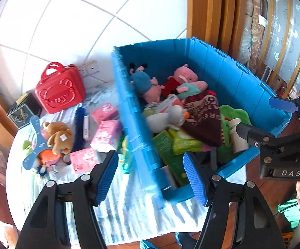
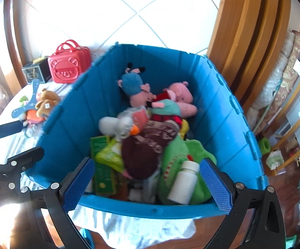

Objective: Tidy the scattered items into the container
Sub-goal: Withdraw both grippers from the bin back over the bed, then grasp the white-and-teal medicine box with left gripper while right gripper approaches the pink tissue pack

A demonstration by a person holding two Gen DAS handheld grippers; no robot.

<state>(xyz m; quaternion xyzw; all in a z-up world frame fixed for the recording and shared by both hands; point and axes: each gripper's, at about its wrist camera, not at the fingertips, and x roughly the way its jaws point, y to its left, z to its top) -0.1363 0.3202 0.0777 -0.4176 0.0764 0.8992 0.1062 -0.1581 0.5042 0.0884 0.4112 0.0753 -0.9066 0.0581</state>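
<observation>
- White floor tiles and wooden door frames stood behind a bench (image 1: 129,213) covered by a pale striped cloth, where a blue crate (image 2: 141,209) served as the container.
- Nearest in the left wrist view, the left claw (image 1: 150,176) hung with its jaws apart and nothing between the pads, above the crate's near left corner.
- Equally near in the right wrist view, the right claw (image 2: 146,183) stood wide apart and empty over the crate's near wall, touching nothing; a white bottle (image 2: 184,183) lay just beyond it inside the crate, on a green plush (image 2: 197,151).
- Further in, the crate already held a dark knitted hat (image 2: 148,151), a white duck toy (image 2: 121,126) and pink pig toys (image 2: 181,95) by its far wall.
- Left of the crate, pink packs (image 1: 106,132), a brown teddy bear (image 1: 59,137) and a blue boomerang-shaped toy (image 1: 34,143) lay scattered on the cloth; a red case (image 1: 59,89) stood at the bench's far left.
- Judged from this, the step was reaching for the next loose item: the left claw was best swung over the nearest pink pack, lowered with jaws straddling its narrow sides, and closed squarely so the soft wrapper would not slip.
</observation>
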